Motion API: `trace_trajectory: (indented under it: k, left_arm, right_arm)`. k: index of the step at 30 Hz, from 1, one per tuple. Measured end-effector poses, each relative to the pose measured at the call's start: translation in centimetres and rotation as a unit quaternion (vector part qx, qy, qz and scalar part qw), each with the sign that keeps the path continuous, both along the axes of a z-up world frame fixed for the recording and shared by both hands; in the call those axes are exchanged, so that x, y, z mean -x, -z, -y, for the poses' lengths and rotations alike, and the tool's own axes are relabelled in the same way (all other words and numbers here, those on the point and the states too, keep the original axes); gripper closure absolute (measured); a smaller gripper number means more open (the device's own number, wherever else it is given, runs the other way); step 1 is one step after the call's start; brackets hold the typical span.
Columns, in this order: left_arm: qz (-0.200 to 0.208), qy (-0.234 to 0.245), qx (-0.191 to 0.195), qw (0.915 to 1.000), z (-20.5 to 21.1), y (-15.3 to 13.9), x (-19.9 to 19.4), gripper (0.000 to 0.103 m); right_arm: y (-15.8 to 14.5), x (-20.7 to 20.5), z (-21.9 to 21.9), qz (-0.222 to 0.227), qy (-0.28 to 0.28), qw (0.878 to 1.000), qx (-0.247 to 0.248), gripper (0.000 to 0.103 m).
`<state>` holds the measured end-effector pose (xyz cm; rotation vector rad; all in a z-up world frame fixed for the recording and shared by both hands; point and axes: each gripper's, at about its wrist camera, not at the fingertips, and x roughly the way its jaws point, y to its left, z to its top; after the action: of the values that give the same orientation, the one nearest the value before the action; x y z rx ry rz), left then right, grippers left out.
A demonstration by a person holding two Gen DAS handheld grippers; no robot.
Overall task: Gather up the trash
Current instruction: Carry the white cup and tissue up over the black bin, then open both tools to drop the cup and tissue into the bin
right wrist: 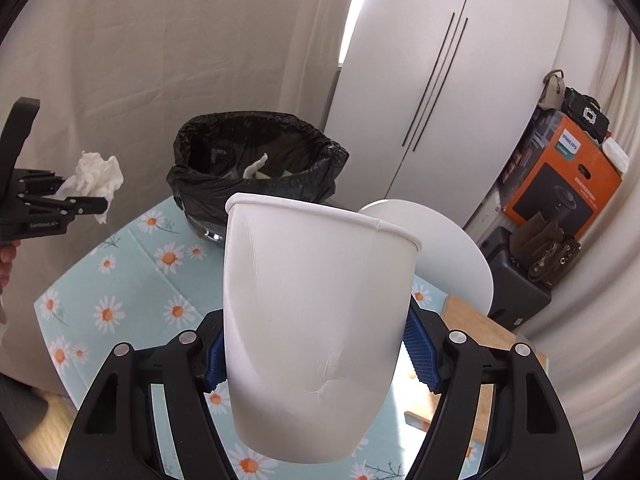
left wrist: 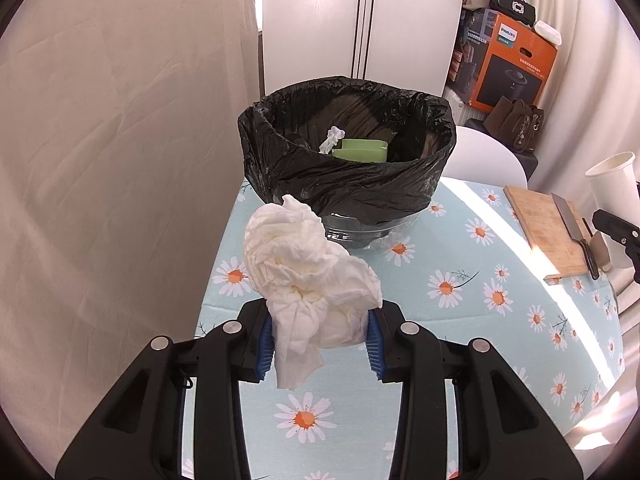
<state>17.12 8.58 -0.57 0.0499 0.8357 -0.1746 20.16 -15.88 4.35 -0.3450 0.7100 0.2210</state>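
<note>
You were mid-carry, both loads lifted above the desk and short of the bin, which already held scraps. Your right gripper clamped the paper cup; your left gripper pinched the crumpled tissue. Next, I judge, you needed each over the bin's mouth before letting go.

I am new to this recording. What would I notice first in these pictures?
First, the left gripper clamps a crumpled white tissue above the daisy tablecloth. The right gripper squeezes a white paper cup. Ahead stands the black-lined trash bin, with trash already inside.
</note>
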Motion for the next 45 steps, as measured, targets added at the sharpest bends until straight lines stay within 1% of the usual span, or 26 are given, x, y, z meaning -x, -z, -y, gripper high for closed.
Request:
trace_trajectory:
  k: [5, 10, 15, 20, 24, 28, 30, 32, 36, 38, 40, 42, 43, 44, 45]
  left_arm:
    - [0.004, 0.001, -0.009, 0.9999, 0.8, -1.8, -0.3, 0.065]
    - [0.003, 0.034, -0.048, 0.9983, 1.4, -3.0, -1.7, 0.065]
    - [0.002, 0.064, -0.064, 0.9959, 1.3, -3.8, -5.2, 0.065]
    - [0.004, 0.105, -0.065, 0.9924, 1.2, -4.5, -9.2, 0.065]
    - [0.005, 0.14, -0.067, 0.9879, 1.0, -4.7, -12.6, 0.065]
    - [0.004, 0.176, -0.065, 0.9822, 1.2, -3.9, -16.0, 0.065]
    - [0.0, 0.199, -0.054, 0.9785, 1.4, -3.2, -17.4, 0.065]
    - [-0.01, 0.219, -0.04, 0.975, 1.5, -2.3, -18.8, 0.065]
    - [-0.025, 0.253, -0.029, 0.9668, 2.0, -0.1, -20.8, 0.065]
    - [-0.035, 0.261, -0.029, 0.9643, 2.3, 1.0, -21.8, 0.065]
    - [-0.035, 0.268, -0.037, 0.9622, 2.6, 1.6, -22.2, 0.065]
    - [-0.033, 0.277, -0.03, 0.9598, 2.6, 1.6, -22.6, 0.064]
    - [-0.029, 0.28, -0.025, 0.9592, 2.6, 1.6, -22.7, 0.06]
    - [-0.026, 0.284, -0.021, 0.9582, 2.5, 1.5, -22.8, 0.047]
    - [-0.02, 0.287, -0.018, 0.9575, 2.5, 1.4, -22.9, 0.039]
  right_arm:
    - [-1.4, -2.2, -0.7, 0.015, -0.028, 0.999, -0.011, 0.036]
    - [-1.5, -5.5, -2.2, 0.02, -0.032, 0.999, -0.025, 0.036]
    - [-2.1, -8.8, -4.3, 0.018, -0.023, 0.999, -0.045, 0.036]
    - [-2.6, -12.0, -6.5, 0.016, -0.009, 0.999, -0.049, 0.036]
    - [-2.5, -14.7, -7.7, 0.012, 0.009, 0.998, -0.058, 0.036]
    - [-1.9, -17.3, -8.5, 0.007, 0.027, 0.997, -0.077, 0.036]
    - [-1.3, -18.7, -8.9, 0.002, 0.035, 0.996, -0.083, 0.036]
    - [-0.5, -19.9, -9.4, -0.004, 0.046, 0.996, -0.079, 0.036]
    - [1.2, -22.0, -10.0, -0.02, 0.068, 0.995, -0.077, 0.036]
    - [2.0, -22.8, -10.0, -0.03, 0.077, 0.993, -0.08, 0.036]
    - [2.7, -23.4, -10.2, -0.041, 0.082, 0.993, -0.074, 0.036]
    - [3.2, -23.9, -10.3, -0.046, 0.086, 0.993, -0.07, 0.036]
    - [3.4, -24.1, -10.4, -0.05, 0.087, 0.993, -0.07, 0.036]
    - [3.5, -24.4, -10.4, -0.05, 0.088, 0.992, -0.069, 0.036]
    - [3.6, -24.5, -10.5, -0.051, 0.09, 0.992, -0.066, 0.034]
